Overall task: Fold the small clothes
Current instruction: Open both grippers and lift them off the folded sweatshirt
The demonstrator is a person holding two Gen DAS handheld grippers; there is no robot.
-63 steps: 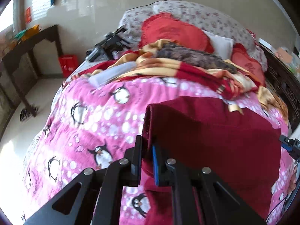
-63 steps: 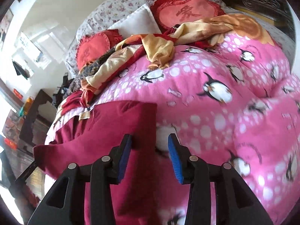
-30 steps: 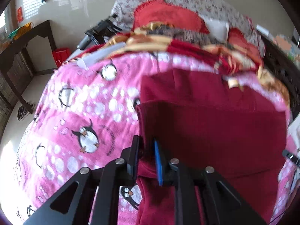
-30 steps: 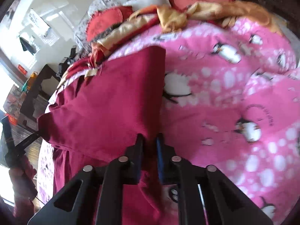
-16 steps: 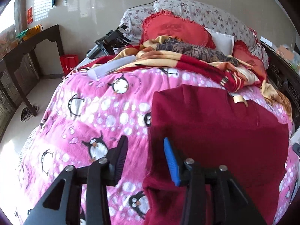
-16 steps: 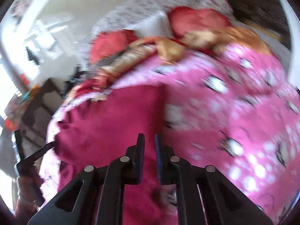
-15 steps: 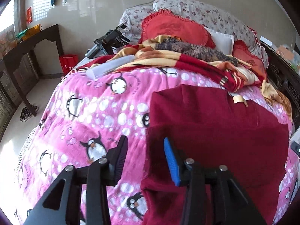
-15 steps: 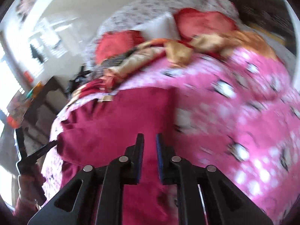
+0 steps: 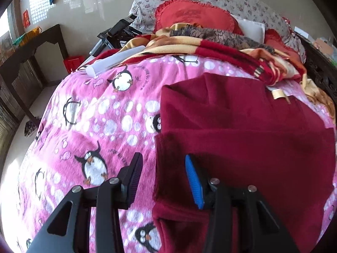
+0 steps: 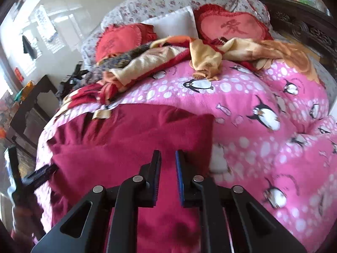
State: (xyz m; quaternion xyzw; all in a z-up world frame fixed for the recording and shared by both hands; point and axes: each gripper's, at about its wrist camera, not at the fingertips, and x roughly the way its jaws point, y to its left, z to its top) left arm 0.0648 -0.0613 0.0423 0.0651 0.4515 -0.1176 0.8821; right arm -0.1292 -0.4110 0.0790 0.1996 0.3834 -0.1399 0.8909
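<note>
While both grippers hovered over the bed, the scene stood as follows.

Dark wooden side table (image 9: 31, 48): stood at far left against the wall, well apart from the bed.
Pink fleece penguin-print blanket (image 9: 101, 118): covered the bed and bore the garment.
Left gripper (image 9: 162, 177): jaws stood wide apart, holding nothing; the black finger sat over the pink blanket, the blue-padded finger over the garment's left edge.
Dark red fleece garment (image 9: 242, 126): lay on the pink blanket, with a near layer folded over the far layer.
Right gripper (image 10: 168, 168): jaws stood a narrow gap apart above the garment (image 10: 126, 139); no cloth showed between the pads.
Red heart-shaped cushions (image 10: 231, 27): lay at the head of the bed, behind a rumpled red-and-yellow blanket (image 10: 160, 61).
</note>
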